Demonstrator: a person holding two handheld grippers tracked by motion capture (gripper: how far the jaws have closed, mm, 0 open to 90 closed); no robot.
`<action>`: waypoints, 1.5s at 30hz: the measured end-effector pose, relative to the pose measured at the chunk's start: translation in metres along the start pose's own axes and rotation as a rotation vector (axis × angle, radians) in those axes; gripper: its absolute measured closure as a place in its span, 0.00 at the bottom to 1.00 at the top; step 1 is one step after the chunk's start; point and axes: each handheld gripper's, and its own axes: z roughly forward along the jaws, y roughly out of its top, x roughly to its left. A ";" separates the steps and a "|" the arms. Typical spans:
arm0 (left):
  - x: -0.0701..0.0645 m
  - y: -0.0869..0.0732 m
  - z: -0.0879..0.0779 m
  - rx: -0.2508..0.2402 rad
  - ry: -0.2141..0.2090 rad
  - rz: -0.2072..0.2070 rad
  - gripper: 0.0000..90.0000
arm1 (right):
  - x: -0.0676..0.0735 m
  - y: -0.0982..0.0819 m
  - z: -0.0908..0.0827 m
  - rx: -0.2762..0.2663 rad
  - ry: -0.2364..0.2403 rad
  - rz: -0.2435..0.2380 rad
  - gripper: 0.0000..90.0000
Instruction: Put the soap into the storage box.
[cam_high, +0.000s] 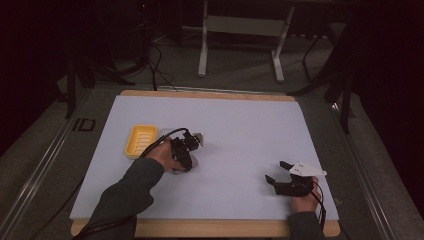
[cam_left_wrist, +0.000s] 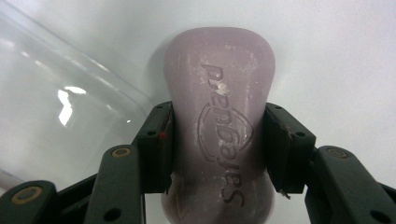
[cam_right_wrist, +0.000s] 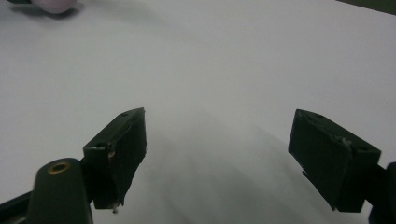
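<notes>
The left claw (cam_left_wrist: 218, 140) is pinching a pale lilac bar of soap (cam_left_wrist: 219, 121): in the left gripper view both black pads press on the bar's narrow waist from either side, and the bar rises up the middle of the frame with embossed lettering on its face. The soap sits over the white surface (cam_left_wrist: 327, 56). At the left of that frame runs the curved rim of a clear plastic container (cam_left_wrist: 56, 107), just beside the soap; whether the two touch cannot be told. Nothing can be made out inside it beyond glare.

In the high view the left claw (cam_high: 186, 150) is left of the frame's centre, borne by a hand in a dark sleeve that comes up from the lower left. Just to its left, in the middle left of the frame, lies a yellow soap dish (cam_high: 141, 140) with a ribbed floor, and no object lies in it. The soap is near the dish but outside it.

The right claw (cam_high: 276, 171) rests in the lower right of the high view, well apart from the dish and the soap. In the right gripper view it (cam_right_wrist: 219, 149) is spread wide, with bare white surface between its pads.
</notes>
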 end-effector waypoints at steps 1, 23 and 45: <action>0.001 0.000 -0.001 -0.003 0.000 -0.006 0.55 | 0.000 0.000 0.000 0.000 0.000 0.000 0.21; 0.018 -0.003 -0.012 -0.059 -0.013 -0.103 0.55 | 0.000 0.000 0.000 -0.002 0.001 0.001 0.21; 0.035 -0.009 -0.025 -0.070 0.011 -0.168 0.55 | 0.000 0.000 0.000 -0.002 0.000 0.002 0.21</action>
